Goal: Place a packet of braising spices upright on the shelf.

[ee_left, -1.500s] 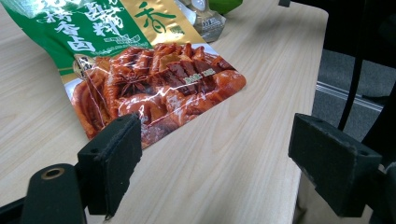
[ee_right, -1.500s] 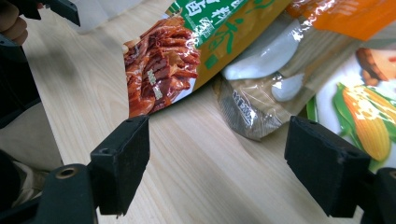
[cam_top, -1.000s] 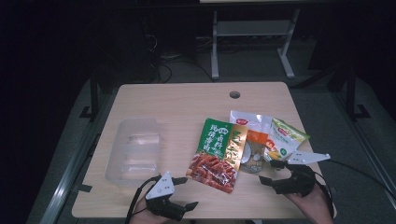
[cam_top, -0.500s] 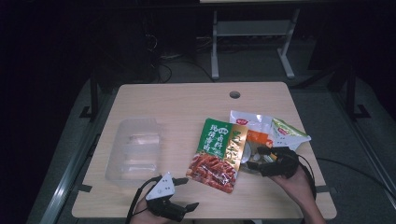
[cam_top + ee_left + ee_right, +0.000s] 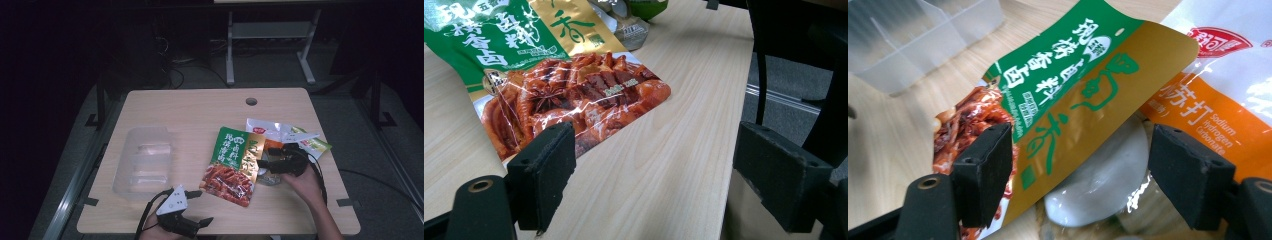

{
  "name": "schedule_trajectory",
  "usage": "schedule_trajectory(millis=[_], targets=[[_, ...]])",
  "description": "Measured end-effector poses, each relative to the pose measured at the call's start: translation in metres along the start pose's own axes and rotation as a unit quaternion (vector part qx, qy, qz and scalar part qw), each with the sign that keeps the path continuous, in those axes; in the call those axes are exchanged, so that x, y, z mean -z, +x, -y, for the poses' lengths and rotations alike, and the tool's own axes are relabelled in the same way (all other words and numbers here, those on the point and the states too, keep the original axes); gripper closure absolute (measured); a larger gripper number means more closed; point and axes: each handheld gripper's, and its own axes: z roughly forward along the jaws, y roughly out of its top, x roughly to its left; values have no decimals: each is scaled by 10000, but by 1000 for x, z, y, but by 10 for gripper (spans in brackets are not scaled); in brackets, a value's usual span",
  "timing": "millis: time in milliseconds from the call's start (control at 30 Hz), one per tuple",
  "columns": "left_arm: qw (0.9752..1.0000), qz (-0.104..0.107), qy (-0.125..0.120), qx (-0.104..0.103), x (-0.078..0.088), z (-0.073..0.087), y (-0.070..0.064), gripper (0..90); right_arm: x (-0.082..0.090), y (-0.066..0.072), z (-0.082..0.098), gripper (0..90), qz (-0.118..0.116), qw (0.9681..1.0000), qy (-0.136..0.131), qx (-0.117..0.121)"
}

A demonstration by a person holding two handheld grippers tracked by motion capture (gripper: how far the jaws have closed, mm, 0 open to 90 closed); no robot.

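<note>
- Looking down in the high view, a pale wood-grain table [image 5: 190,110] carries a clear, ribbed plastic tray [image 5: 142,160] at its left and a fan of glossy packets at its right; the green-and-gold spice packet [image 5: 235,165] lies flat near the middle, overlapping a white-and-orange soda packet [image 5: 265,131] and a green-tipped packet [image 5: 317,146]; the right gripper [image 5: 264,164] sits at the spice packet's right edge, having come in from the table's right edge since a second ago; its jaws have just been closing a little; the left gripper [image 5: 197,207] rests near the front edge, unmoved, jaws apart and holding nothing.
- Along the left gripper view, two matte black pads [image 5: 544,175] stand wide over bare wood; the spice packet [image 5: 574,95], its printed meat shiny and crinkled, lies just beyond and is cut off at the top.
- Along the right gripper view, the pads [image 5: 983,172] stand wide either side of the spice packet's [image 5: 1073,90] gold edge and a soft white pouch [image 5: 1108,180] beneath it, not pressing; the tray [image 5: 923,35] is blurred and cropped.
</note>
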Motion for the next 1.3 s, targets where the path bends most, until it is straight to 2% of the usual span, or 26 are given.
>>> schedule_trajectory(millis=[267, 400, 533, 800, 1033, 1300], targets=[[10000, 9, 8, 3, -1, 0, -1, 170, -14, -4, -10, 287, -40, 9999, 99, -91], [10000, 22, 15, 2, -1, 0, -1, 171, -21, -3, -12, 320, -54, 9999, 119, -50], [10000, 31, 25, 3, -2, 0, -1, 170, -25, -2, -13, 371, -167, 9997, 158, -57], [10000, 34, 33, -22, -3, 0, -2, 171, -26, -1, -14, 443, -391, 9991, 15, -132], [10000, 49, 33, -3, -4, 0, -2, 171, -33, -3, -14, 510, -533, 9981, 161, -252], [10000, 50, 57, -29, -4, -1, -2, 173, -46, 0, -15, 557, -483, 9977, 355, -319]])
